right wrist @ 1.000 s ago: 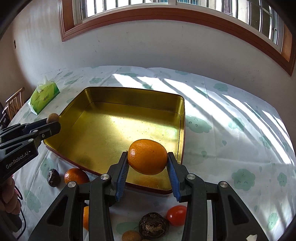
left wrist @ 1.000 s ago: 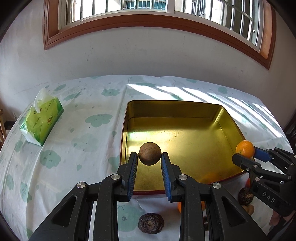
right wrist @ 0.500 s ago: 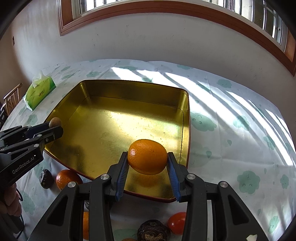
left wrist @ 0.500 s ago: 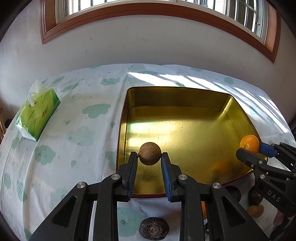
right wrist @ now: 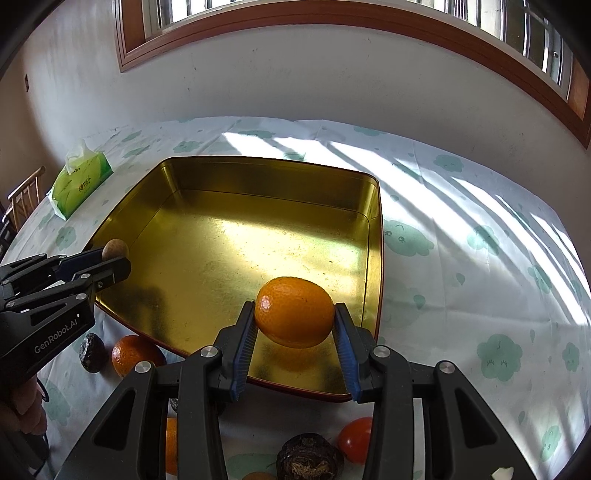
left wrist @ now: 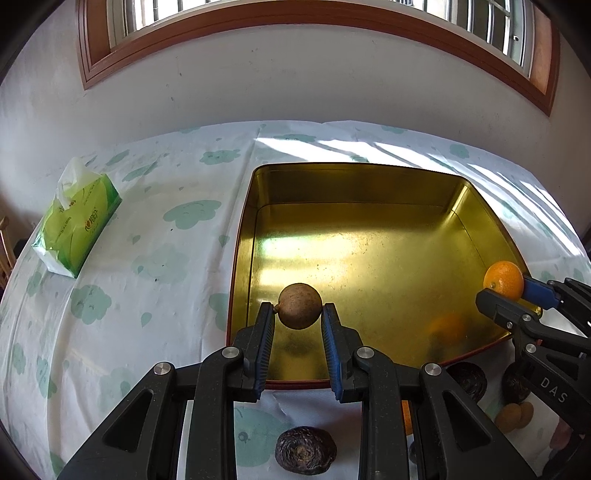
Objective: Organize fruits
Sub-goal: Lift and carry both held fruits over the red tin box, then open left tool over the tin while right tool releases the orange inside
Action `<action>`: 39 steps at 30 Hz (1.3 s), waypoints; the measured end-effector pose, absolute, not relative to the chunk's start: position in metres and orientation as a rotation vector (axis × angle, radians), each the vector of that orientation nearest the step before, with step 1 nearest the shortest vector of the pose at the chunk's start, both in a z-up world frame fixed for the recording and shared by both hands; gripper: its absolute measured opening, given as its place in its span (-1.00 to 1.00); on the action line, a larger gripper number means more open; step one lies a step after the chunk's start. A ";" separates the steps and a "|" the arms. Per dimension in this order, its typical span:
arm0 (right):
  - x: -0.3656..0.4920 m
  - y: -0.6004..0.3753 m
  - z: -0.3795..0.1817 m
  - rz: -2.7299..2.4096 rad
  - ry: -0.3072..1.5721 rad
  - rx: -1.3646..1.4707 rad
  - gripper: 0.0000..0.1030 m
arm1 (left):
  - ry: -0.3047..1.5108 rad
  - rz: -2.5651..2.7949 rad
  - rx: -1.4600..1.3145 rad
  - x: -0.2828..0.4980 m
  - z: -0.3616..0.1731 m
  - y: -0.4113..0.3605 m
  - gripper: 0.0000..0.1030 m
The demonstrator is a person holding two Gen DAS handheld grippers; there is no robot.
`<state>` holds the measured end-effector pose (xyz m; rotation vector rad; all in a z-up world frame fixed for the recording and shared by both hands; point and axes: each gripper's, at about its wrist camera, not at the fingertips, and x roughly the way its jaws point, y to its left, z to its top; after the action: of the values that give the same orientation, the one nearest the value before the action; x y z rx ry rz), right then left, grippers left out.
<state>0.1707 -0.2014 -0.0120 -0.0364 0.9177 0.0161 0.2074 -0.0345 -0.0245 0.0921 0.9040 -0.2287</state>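
A: Fruits first: why is each clamped so high?

B: To clear the wall. The left gripper (left wrist: 298,317) pinches a small round brown fruit (left wrist: 299,305) above the shiny gold square metal tin (left wrist: 354,192); the right gripper (right wrist: 294,321) squeezes a glossy orange (right wrist: 294,312) over its near edge.

A: And the rest?

B: A wrinkled dark fruit (right wrist: 309,458) and a red tomato (right wrist: 355,439) wait on the cloud-print tablecloth (right wrist: 480,280).

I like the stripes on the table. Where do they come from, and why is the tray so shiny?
Right wrist view: sun through the barred window throws stripes on the cloth. Both views: the gold tray mirrors that light as glare. Left wrist view: the orange leaves a blurry reflection; straight edges look bent.
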 end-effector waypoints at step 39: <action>0.115 -0.179 0.029 0.070 0.837 0.001 -0.03 | 0.847 -0.234 0.024 0.129 0.006 -0.029 -0.38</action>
<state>0.1152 -0.1787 0.0294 0.0007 0.8374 0.0703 0.1287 -0.0286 0.0064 0.0244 0.8474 -0.2343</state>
